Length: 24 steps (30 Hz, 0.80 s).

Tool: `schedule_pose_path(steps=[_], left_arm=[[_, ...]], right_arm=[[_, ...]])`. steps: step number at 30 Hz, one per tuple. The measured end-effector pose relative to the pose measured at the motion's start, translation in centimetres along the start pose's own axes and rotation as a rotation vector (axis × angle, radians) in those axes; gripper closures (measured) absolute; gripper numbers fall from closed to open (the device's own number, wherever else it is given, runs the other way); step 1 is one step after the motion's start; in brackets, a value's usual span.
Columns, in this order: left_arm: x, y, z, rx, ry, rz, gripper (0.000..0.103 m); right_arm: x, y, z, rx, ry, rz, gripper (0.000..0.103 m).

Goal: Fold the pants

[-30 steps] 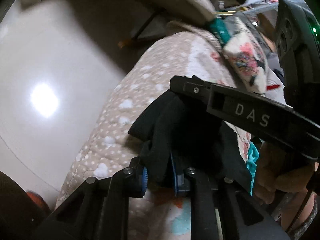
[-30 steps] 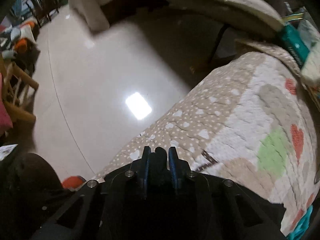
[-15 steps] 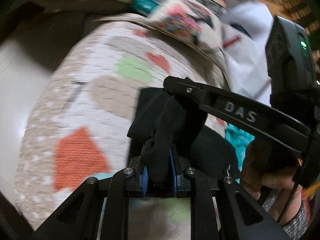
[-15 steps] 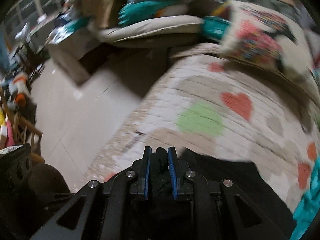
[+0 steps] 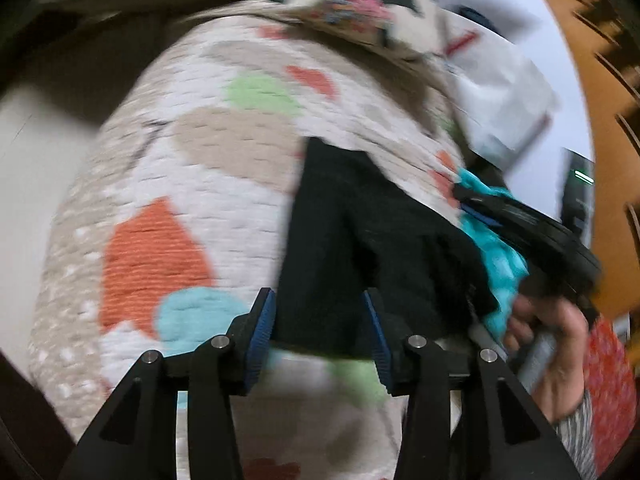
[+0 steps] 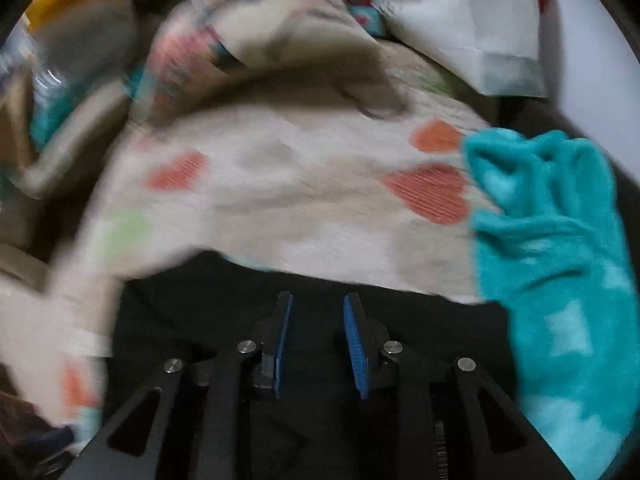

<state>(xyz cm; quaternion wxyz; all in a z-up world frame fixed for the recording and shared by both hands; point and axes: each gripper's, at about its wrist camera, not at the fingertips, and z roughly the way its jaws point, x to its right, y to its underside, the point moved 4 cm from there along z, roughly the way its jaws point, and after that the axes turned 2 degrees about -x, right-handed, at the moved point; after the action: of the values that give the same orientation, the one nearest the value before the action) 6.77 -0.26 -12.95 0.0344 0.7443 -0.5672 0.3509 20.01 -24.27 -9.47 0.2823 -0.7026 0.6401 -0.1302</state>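
Observation:
The black pants (image 5: 360, 240) lie bunched on a quilted bed cover with coloured hearts (image 5: 192, 184). My left gripper (image 5: 318, 308) is open, its blue-padded jaws wide on either side of the near edge of the pants. In the right wrist view the pants (image 6: 240, 304) spread dark under my right gripper (image 6: 318, 304), which is open just above the cloth. The right gripper also shows at the right of the left wrist view (image 5: 532, 232), held by a hand. Both views are blurred by motion.
A turquoise towel (image 6: 552, 248) lies on the cover right of the pants. A patterned pillow (image 5: 360, 4) and white bags (image 5: 500, 92) sit at the far end of the bed. Pale floor (image 5: 36, 148) drops off to the left.
Both grippers were shut on the pants and carried them over the bed. Both have now opened and the pants lie on the cover. The views swung from the floor to the bed.

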Motion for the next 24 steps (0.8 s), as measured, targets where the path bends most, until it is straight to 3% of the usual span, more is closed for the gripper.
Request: schedule_pose_path(steps=[2,3,4,6,7,9,10,12,13,14,15,18,24], left_arm=[[-1.1,-0.5,-0.3,0.022,-0.032,-0.035,0.059],[-1.3,-0.6,-0.6,0.038,-0.049,-0.030,0.059],[-1.4,-0.6,-0.8,0.048,-0.064,-0.021,0.059],[-1.3,-0.7,-0.8,0.058,-0.078,-0.011,0.059],[-1.7,-0.4,-1.2,0.057,-0.078,-0.011,0.059],[-1.9,-0.3,-1.3,0.053,-0.075,-0.018,0.059],[-2.1,-0.2,-1.3,0.050,-0.077,-0.023,0.059],[-2.1,-0.1,-0.9,0.042,-0.077,-0.028,0.059],[-2.1,0.0,-0.8,0.037,-0.072,-0.030,0.059],[-2.0,-0.1,-0.7,0.034,-0.067,-0.030,0.059],[-1.9,-0.1,-0.6,0.034,-0.063,-0.027,0.059],[-1.5,-0.2,-0.6,0.041,-0.053,-0.001,0.059],[-1.5,0.1,1.5,-0.007,-0.033,0.000,0.059]], right_arm=[[-3.8,1.2,0.4,-0.044,-0.222,-0.032,0.075],[-5.2,1.9,0.8,-0.070,-0.286,-0.047,0.075],[-7.1,3.0,1.5,-0.103,-0.344,-0.073,0.075],[-9.1,4.6,2.7,-0.147,-0.359,-0.116,0.075],[-9.6,5.1,3.1,-0.150,-0.318,-0.145,0.075],[-10.3,5.5,3.3,-0.094,-0.134,-0.255,0.074],[-10.6,5.8,3.1,-0.067,-0.083,-0.302,0.064],[-11.0,6.5,2.7,-0.052,-0.073,-0.342,0.054],[-11.0,6.8,2.9,-0.077,-0.074,-0.343,0.061],[-10.6,7.1,3.1,-0.104,-0.045,-0.335,0.089],[-9.8,7.3,2.9,-0.115,-0.012,-0.314,0.092],[-6.1,7.8,1.0,-0.131,0.035,-0.183,0.092],[2.9,9.7,-2.4,-0.208,0.317,-0.004,0.088]])
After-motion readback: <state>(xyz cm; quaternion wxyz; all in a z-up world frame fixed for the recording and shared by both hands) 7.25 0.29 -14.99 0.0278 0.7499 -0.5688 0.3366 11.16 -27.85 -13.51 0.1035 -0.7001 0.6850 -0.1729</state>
